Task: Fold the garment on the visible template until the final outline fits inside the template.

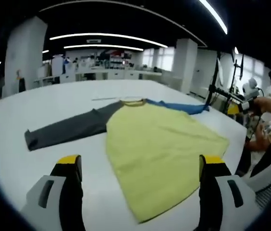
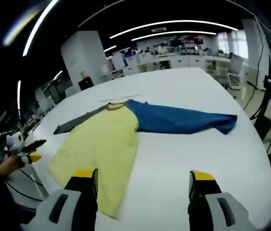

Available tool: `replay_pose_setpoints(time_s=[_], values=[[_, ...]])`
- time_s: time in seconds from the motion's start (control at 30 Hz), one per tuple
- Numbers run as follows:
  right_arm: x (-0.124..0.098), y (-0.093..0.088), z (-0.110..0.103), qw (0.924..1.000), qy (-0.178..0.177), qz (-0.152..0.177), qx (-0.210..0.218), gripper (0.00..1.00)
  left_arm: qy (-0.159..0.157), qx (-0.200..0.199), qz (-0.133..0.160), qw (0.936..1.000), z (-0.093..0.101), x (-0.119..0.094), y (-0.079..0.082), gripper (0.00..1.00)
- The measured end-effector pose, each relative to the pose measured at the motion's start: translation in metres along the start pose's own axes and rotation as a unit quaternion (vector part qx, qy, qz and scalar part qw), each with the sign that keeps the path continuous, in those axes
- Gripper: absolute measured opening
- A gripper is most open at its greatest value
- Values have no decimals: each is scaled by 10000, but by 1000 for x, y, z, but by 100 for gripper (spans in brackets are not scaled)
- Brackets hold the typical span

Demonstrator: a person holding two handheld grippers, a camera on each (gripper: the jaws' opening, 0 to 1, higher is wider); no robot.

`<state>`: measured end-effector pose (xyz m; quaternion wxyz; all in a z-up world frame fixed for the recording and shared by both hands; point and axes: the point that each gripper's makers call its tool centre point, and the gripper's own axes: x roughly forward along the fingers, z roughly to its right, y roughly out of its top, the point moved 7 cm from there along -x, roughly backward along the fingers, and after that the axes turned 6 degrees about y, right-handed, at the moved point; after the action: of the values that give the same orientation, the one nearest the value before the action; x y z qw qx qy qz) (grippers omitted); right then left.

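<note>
Garment (image 1: 159, 144) spread flat on the white table (image 1: 54, 103).
Left gripper (image 1: 142, 168) and right gripper (image 2: 142, 183) hover at 6 o'clock, jaws spread, holding nothing; grey and blue sleeves outstretched.

Light comes from long ceiling strips (image 1: 102, 36) overhead, with daylight from windows (image 1: 163, 57) at the far wall. White table (image 1: 54, 103) evenly bright, mild sheen, shadows faint and soft. Ceiling dark. Strong fisheye bend: light strips (image 2: 174, 23) curve, edges smear and dim. Centre fairly sharp; far room hazy. Window (image 2: 231, 41) glare slightly blown out.
</note>
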<state>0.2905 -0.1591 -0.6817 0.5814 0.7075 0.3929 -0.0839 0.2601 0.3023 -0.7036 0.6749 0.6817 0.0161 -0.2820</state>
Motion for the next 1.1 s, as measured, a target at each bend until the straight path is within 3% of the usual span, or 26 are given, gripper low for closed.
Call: replay_pose_setpoints(time_s=[0.27,0.37,0.57,0.87,1.1], values=[[4,21,43,9993,-311,185,90,76,-136,166,6,9998,6,2,5,99],[6,28,60,9981,-537,283,-123,70,-143,168,18,9998,6,4,6,99],[15,41,85,9969,-702,337,-120,60,-110,178,11,9998,2,6,6,99],[33,45,113,9949,-954,309,-60,55,-54,146,2,9999,-1,10,7,99],[47,50,140,9905,-1353,226,-38,50,-11,35,17,10000,-1,11,9,99]])
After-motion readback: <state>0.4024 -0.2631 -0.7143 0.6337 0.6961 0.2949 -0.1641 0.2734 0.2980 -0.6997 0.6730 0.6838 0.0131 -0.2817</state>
